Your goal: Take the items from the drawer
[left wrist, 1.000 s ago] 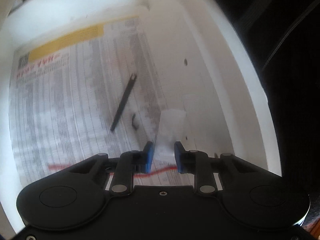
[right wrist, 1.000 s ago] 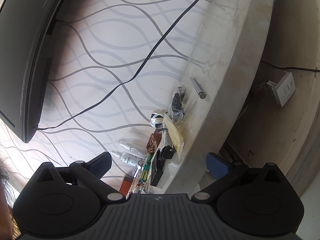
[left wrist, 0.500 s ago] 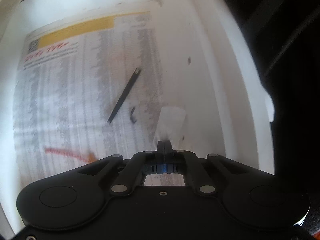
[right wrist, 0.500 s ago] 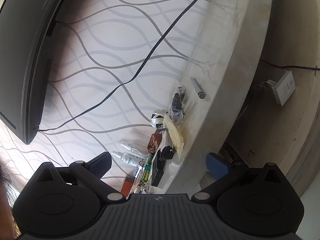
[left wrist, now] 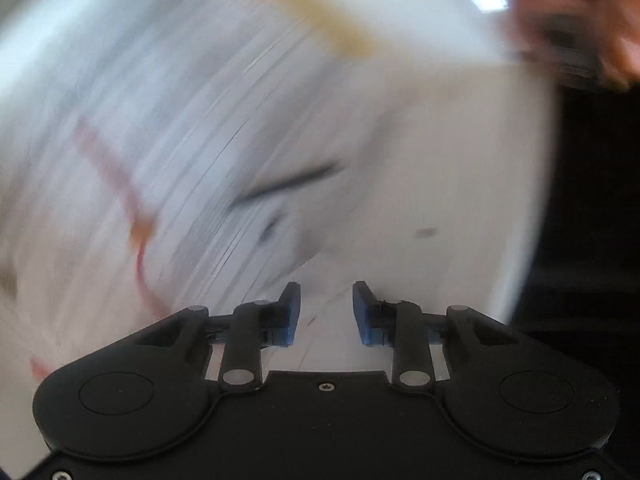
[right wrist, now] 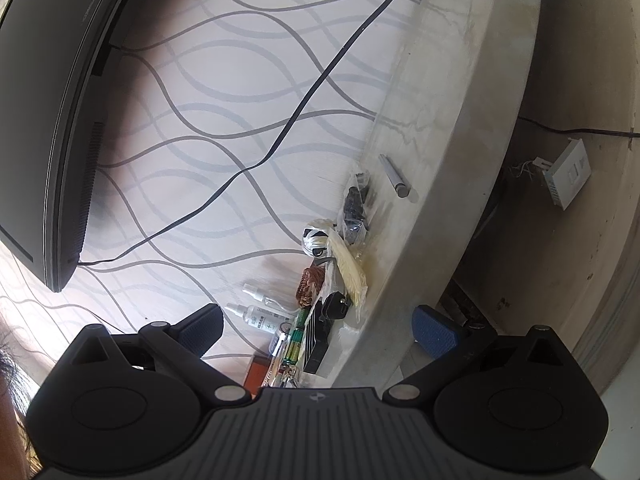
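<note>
While its jaws are opening, the left gripper (left wrist: 326, 312) holds nothing | it points down into the white drawer (left wrist: 460, 184) (very blurry) | a thin black stick (left wrist: 288, 186) lies on the printed paper (left wrist: 168, 128) ahead | right gripper (right wrist: 316, 324) wide open, empty, facing a shelf (right wrist: 432, 128) of small things

A dark monitor (right wrist: 52, 120) and a black cable (right wrist: 288, 136) are seen against wavy-patterned wallpaper (right wrist: 240, 80), a wall switch (right wrist: 568, 172) lower right
</note>
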`<state>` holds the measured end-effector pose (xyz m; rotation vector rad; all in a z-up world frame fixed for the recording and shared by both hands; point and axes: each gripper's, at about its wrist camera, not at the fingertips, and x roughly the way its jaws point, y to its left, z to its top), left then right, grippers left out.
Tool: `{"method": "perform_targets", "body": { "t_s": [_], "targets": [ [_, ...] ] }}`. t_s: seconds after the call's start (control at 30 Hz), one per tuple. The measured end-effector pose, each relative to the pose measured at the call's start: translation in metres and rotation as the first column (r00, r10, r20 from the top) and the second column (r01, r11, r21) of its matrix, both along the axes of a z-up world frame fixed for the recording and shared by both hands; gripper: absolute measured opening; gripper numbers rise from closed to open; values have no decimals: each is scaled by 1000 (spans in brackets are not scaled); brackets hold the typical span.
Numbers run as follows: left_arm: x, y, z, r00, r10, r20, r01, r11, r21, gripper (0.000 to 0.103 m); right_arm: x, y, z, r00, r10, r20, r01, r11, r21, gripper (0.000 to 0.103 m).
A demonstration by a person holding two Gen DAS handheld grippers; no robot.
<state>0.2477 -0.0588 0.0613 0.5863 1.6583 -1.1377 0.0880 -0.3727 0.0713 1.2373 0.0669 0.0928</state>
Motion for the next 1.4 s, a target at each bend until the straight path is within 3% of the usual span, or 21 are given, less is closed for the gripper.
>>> {"method": "perform_targets", "body": {
  "t_s": [0.07,0.1,0.17,0.23,0.27,0.4,0.47,0.53,0.57,0.6,0.63,0.77,0.8,0.93,0.97,1.0,1.07,1.13,1.23,1.4],
  "targets": [
    [11,1,-9,988,142,-67,-136,986,92,29,0,0,0,1000,-1,-1,1,1000,3,103],
    [16,4,-15,972,219,-79,-205,965,161,30,0,0,-1,1000,-2,-2,2,1000,4,103],
    [23,13,-26,921,379,-93,-342,897,279,34,1,0,-1,1000,-2,-1,2,1000,6,103],
    [26,28,-36,839,535,-97,-471,805,360,38,1,0,-1,1000,-2,2,2,1000,10,103],
    [26,33,-41,799,593,-97,-519,762,387,49,1,0,-1,1000,-2,3,2,1000,12,103],
    [4,37,-53,687,721,-93,-642,662,386,91,1,-1,-2,1000,-2,6,2,1000,19,103],
    [-9,34,-55,641,764,-69,-696,617,366,96,1,-2,-3,1000,0,10,0,1000,27,103],
    [-17,39,-51,590,804,-74,-749,579,322,95,1,-2,-4,1000,2,13,-3,999,35,103],
    [-17,43,-47,557,823,-106,-780,563,274,84,1,-2,-4,1000,3,14,-3,999,38,103],
    [-18,46,-44,535,835,-127,-802,549,234,58,2,-2,-4,1000,3,14,-3,999,39,103],
    [-17,47,-41,531,838,-125,-812,545,208,50,2,-2,-5,1000,2,11,-2,999,41,103],
    [-10,35,-49,499,857,-131,-843,515,158,50,3,-3,-8,1000,-1,3,1,998,60,103],
    [-13,32,-51,505,851,-145,-838,523,153,52,3,-4,-9,1000,-1,0,1,998,69,103],
    [-42,-3,-58,574,808,-132,-785,589,190,63,4,-5,-11,1000,-4,-9,4,997,82,103],
    [-44,-7,-62,580,807,-108,-784,590,194,68,4,-5,-11,1000,-5,-9,6,997,81,103],
    [-41,-11,-68,571,817,-83,-793,575,201,75,4,-5,-11,1000,-7,-8,7,997,80,103],
    [-39,-22,-73,520,853,-39,-829,515,216,89,4,-4,-11,1000,-9,-7,10,997,82,103],
    [-49,-37,-74,499,866,25,-849,483,214,97,4,-5,-12,1000,-16,-10,16,996,85,103],
    [-65,-64,-72,542,826,156,-834,506,220,98,4,-7,-14,1000,-17,-13,18,995,99,103],
    [-89,-87,-74,574,769,279,-818,532,217,92,4,-11,-20,1000,-14,3,13,989,146,103]
  ]
}}
